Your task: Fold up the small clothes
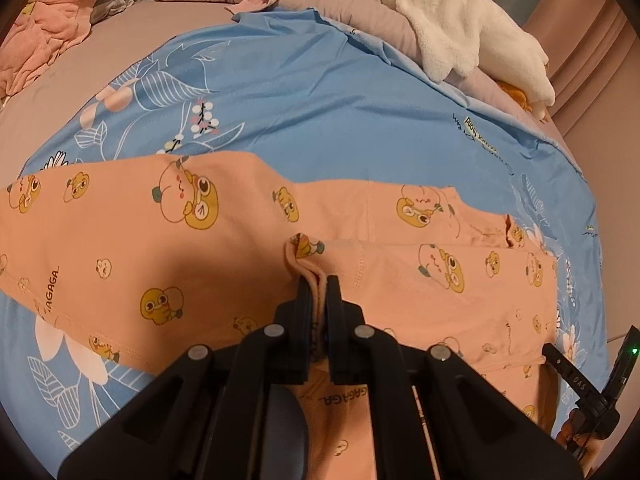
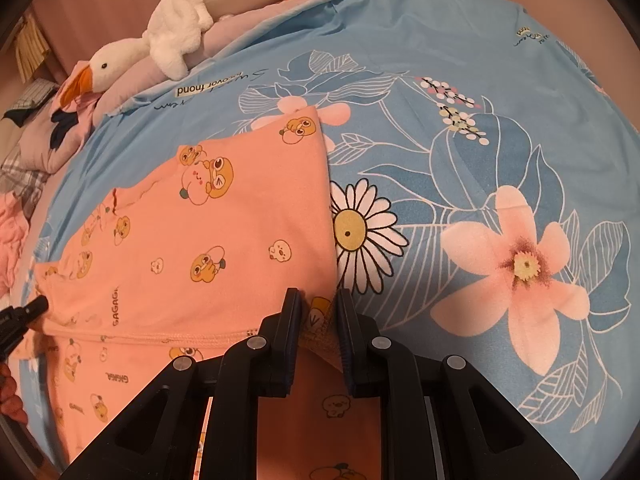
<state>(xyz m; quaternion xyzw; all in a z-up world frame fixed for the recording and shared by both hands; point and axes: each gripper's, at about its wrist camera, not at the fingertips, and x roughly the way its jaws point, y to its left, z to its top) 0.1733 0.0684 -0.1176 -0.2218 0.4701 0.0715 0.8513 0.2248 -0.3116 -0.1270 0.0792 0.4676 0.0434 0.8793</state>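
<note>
A: Two grippers, both clamped on cloth. The left gripper (image 1: 318,284) has its jaws almost together, pinching a thin doubled fold of the peach pyjama garment (image 1: 168,240). The fold rises as a small ridge straight out of the tips.

B: And the right gripper (image 2: 318,300)?

A: Jaws stand a little wider, pressed on a bunched hem corner at the garment's lower right edge. A scrap of yellow print shows between the pads.

B: Position of the garment relative to each?

A: In the left wrist view it stretches left and right of the tips, with one layer already lapped over the part nearer the camera and more cloth running under the gripper body. In the right wrist view the garment (image 2: 192,248) lies mostly left of the tips; its right edge runs up and away from the jaws. The tip of the left gripper (image 2: 34,306) touches the far left edge of the cloth there.

B: Surface?

A: Blue floral sheet (image 2: 480,152), spread flat on a bed, large pink flower (image 2: 520,268) and a daisy (image 2: 360,232) just right of the garment. Beyond the sheet: a mauve quilt (image 1: 360,12), a white plush goose (image 1: 440,24) lying on it, and a pile of pink clothes (image 1: 48,36) well apart at the far left. Pink curtains (image 1: 592,52) behind.

B: Containers?

A: I make out none in either view.
</note>
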